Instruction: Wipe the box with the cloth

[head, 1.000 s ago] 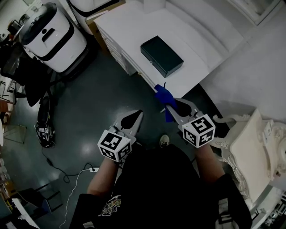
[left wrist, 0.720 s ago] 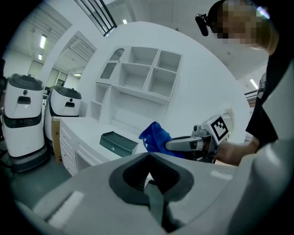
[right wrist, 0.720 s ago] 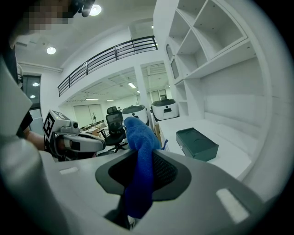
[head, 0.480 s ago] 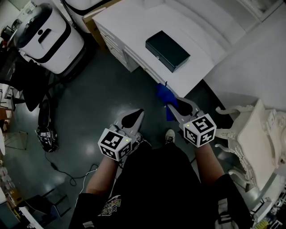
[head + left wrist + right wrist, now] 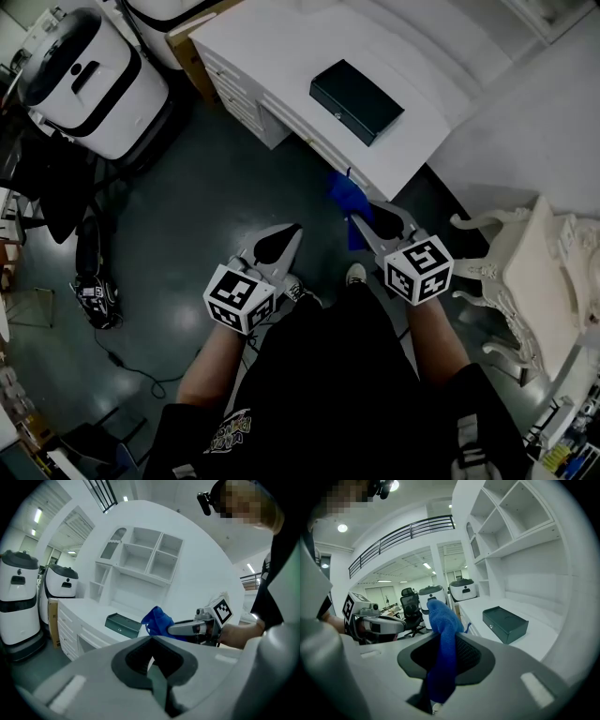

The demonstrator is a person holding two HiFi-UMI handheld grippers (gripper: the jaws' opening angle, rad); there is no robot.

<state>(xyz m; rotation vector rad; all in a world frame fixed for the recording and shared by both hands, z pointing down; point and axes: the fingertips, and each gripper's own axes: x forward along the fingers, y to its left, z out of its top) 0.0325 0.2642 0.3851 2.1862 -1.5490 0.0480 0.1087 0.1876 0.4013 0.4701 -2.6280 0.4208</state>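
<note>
A dark green box [image 5: 357, 89] lies flat on the white desk [image 5: 281, 47]; it also shows in the left gripper view [image 5: 123, 624] and the right gripper view [image 5: 505, 623]. My right gripper [image 5: 354, 216] is shut on a blue cloth [image 5: 346, 202], held in the air just short of the desk's near edge. The cloth [image 5: 443, 644] sticks up between that gripper's jaws. My left gripper [image 5: 289, 233] hangs over the floor to the left of the right one, shut with nothing in it. Both grippers are well short of the box.
Two white robot units [image 5: 89, 80] stand left of the desk beside a cardboard box [image 5: 192, 33]. An ornate white chair [image 5: 530, 281] is at my right. Cables and a black device [image 5: 94, 298] lie on the dark floor. White shelves [image 5: 140, 559] rise behind the desk.
The view has slid a little: desk and box sit slightly farther right and higher in the frame. Both grippers keep their pose and the cloth stays held.
</note>
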